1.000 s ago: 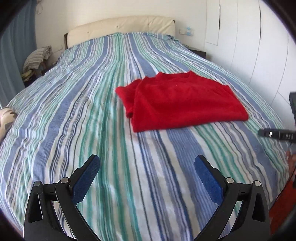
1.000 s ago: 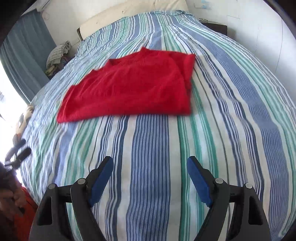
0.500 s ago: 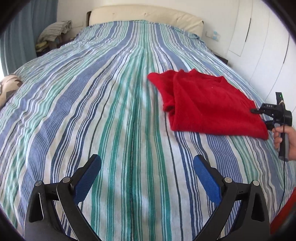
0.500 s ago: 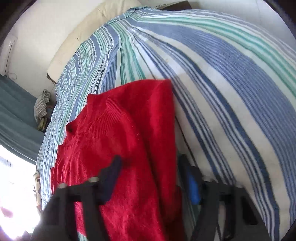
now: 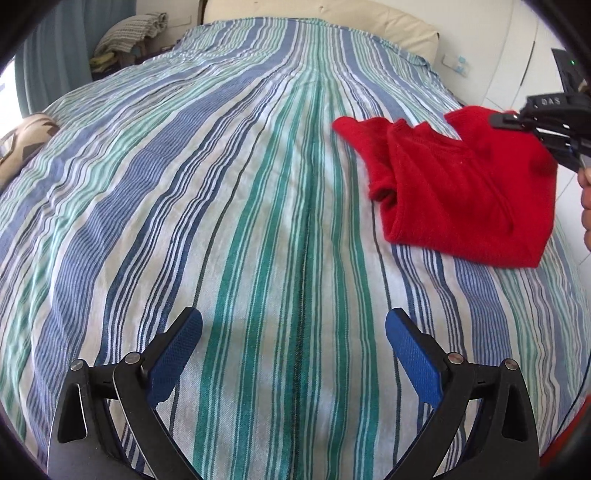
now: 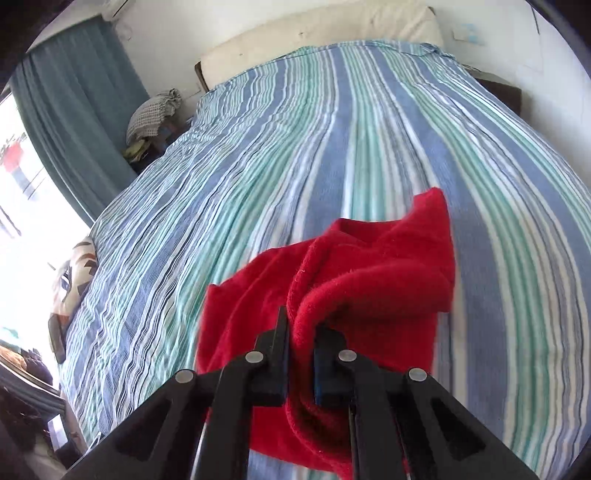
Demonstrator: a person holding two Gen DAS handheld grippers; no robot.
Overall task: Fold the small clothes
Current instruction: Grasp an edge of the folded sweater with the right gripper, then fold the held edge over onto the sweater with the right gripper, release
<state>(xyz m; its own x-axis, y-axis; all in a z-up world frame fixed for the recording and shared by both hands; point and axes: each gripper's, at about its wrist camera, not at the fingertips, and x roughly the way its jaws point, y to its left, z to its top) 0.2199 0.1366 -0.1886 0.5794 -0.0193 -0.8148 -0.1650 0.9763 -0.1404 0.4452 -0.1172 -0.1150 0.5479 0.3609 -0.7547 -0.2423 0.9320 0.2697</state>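
Sweater [image 5: 469, 199] on bed [image 5: 221, 184], right of ctr.

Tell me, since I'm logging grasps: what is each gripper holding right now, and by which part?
The right gripper is shut on a bunched fold at the edge of the red garment. The left gripper is open over the striped bedspread, holding nothing.

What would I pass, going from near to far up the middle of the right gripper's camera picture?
The right gripper, its jaws just closed and pinching a fold of cloth → the red garment, bunched up → a long stretch of the striped bedspread → the cream headboard → the white wall.
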